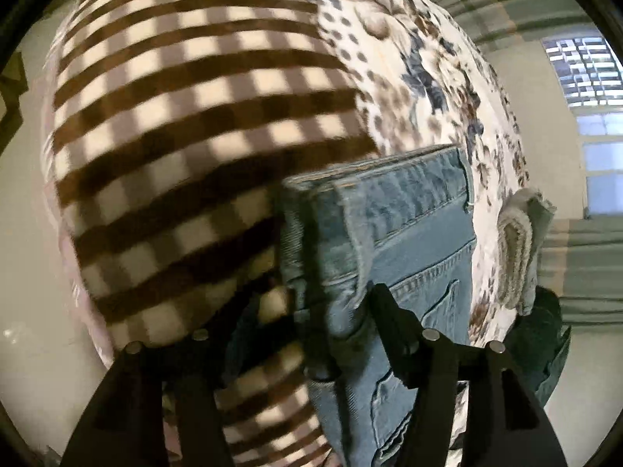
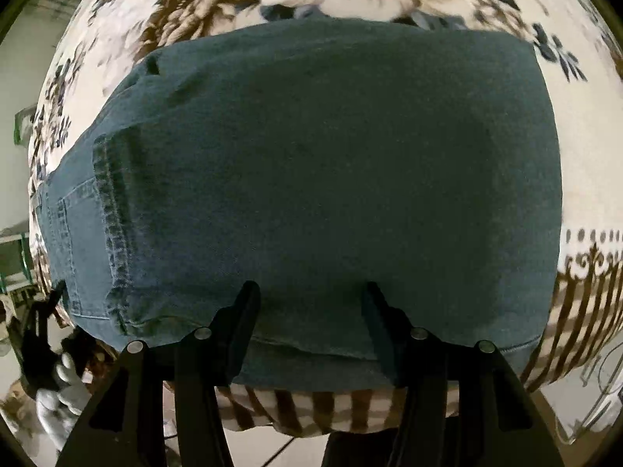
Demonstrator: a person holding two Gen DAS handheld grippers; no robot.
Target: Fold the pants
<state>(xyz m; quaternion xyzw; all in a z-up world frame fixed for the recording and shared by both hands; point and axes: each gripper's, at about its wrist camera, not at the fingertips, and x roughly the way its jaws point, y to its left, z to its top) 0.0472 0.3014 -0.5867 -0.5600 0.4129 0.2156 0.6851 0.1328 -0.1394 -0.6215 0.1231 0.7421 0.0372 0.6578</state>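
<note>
A pair of blue denim pants (image 1: pixel 393 241) lies folded on a blanket (image 1: pixel 187 124) that covers a raised surface. The blanket is the landmark: one part is brown-and-cream check, the other a cream floral print.

Left wrist view: the pants sit where the check meets the floral print, a stitched hem edge at their far end and a back pocket nearer the camera. The left gripper (image 1: pixel 331 334) points down over the pants' near left edge. Its jaws stand partly apart with a thick fold of denim between them; whether the pads press on it cannot be told. Beyond the pants' right edge, near the blanket's right border, lies a folded pale towel (image 1: pixel 518 249), clear of the pants. Past the blanket's check side, pale bare floor (image 1: pixel 27 214) lies open.

Right wrist view: the pants (image 2: pixel 331 179) fill the middle, floral blanket showing beyond their far and side edges. The right gripper (image 2: pixel 311 307) hangs over the pants' near edge, jaws partly apart, both fingertips against the cloth; a firm pinch cannot be told. Striped blanket edge and floor show below.
</note>
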